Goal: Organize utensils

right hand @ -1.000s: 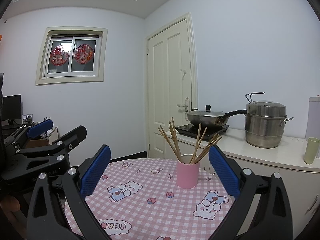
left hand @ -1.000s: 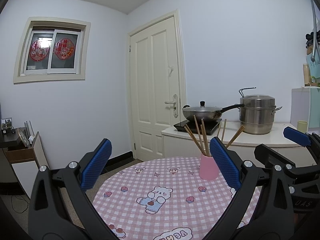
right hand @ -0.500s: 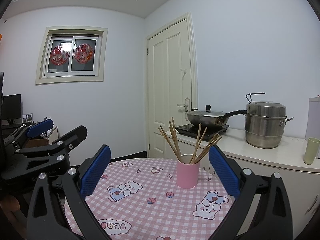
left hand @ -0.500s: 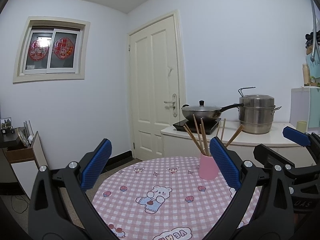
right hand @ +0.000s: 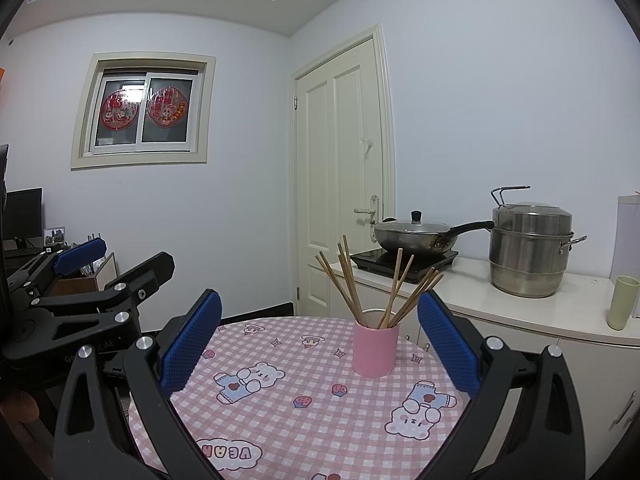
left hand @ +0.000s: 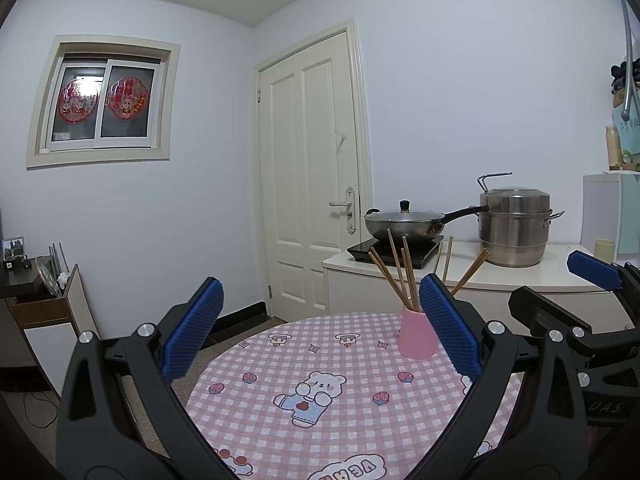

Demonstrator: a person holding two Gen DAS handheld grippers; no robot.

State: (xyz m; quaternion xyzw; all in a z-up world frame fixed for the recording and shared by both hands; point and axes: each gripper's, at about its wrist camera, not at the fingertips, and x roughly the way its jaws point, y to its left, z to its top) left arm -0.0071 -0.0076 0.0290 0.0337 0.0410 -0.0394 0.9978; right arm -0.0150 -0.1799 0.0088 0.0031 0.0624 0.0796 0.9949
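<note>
Both units inspected: left hand-held gripper (left hand: pixel 320 330) spread wide and carrying nothing; right hand-held gripper (right hand: pixel 318 338) likewise spread and carrying nothing. Each hangs above the near edge of the round counter (right hand: pixel 280 420), which wears a pink checked bear-print cloth.

Task item located. Pink cup (right hand: pixel 375 350) stands upright on the far right part of the counter, holding a fan of wooden chopsticks (right hand: pixel 352 286) that lean out in several directions. No loose utensil shows on the cloth in either view; the strip nearest the camera is hidden behind the gripper frames, so a stray piece there cannot be excluded. On this evidence the sorting looks done or nearly so.

Surroundings: a lidded wok (right hand: pixel 416 234) on an induction hob and a steel steamer pot (right hand: pixel 530 254) sit on the kitchen worktop beyond, well apart from the cup.

Recommended handling, should the chopsticks need tidying: approach with the right unit from above and slightly left, close on the upper stems as a bundle, not on one stick, and steady the cup with the left unit, since it is light and would probably tip under a sideways pull.

Compared with a second ago: cup, chopsticks and both grippers hold the same positions and the same spread; the left view has barely drifted.
</note>
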